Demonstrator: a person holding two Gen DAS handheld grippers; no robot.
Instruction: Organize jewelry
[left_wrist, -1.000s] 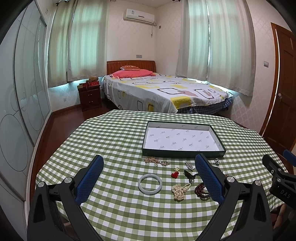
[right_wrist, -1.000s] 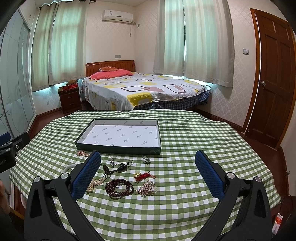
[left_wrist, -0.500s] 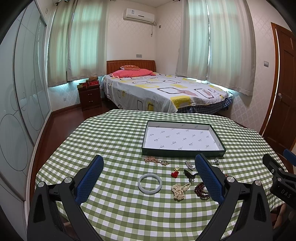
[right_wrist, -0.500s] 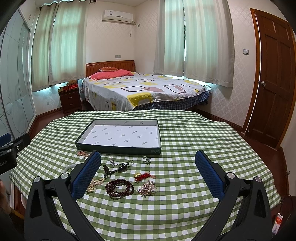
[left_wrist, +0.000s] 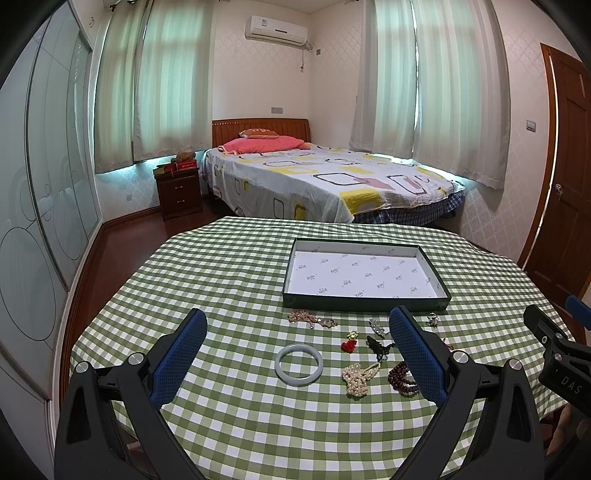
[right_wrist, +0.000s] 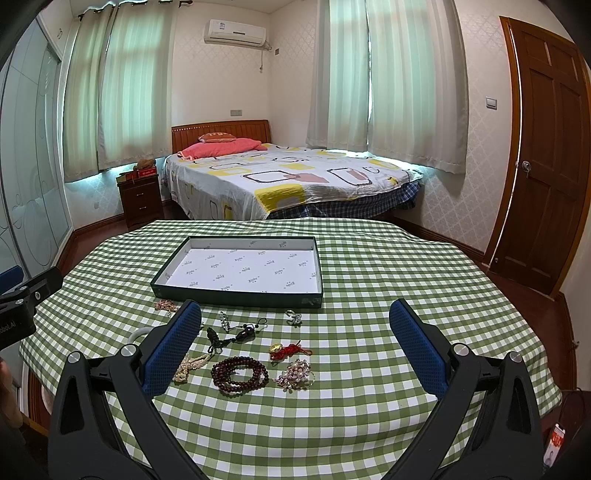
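A shallow dark box with a white lining stands empty on the green checked tablecloth. In front of it lie loose pieces: a pale jade bangle, a pearl strand, dark red bead bracelets, a red knot charm, a pink bead cluster, a dark cord pendant, a small ring and a thin chain. My left gripper is open above the bangle. My right gripper is open above the beads. Both are empty.
The round table drops off at its edges all around. A bed, a nightstand, curtains and a wooden door lie beyond. The right gripper's body shows at the left view's right edge.
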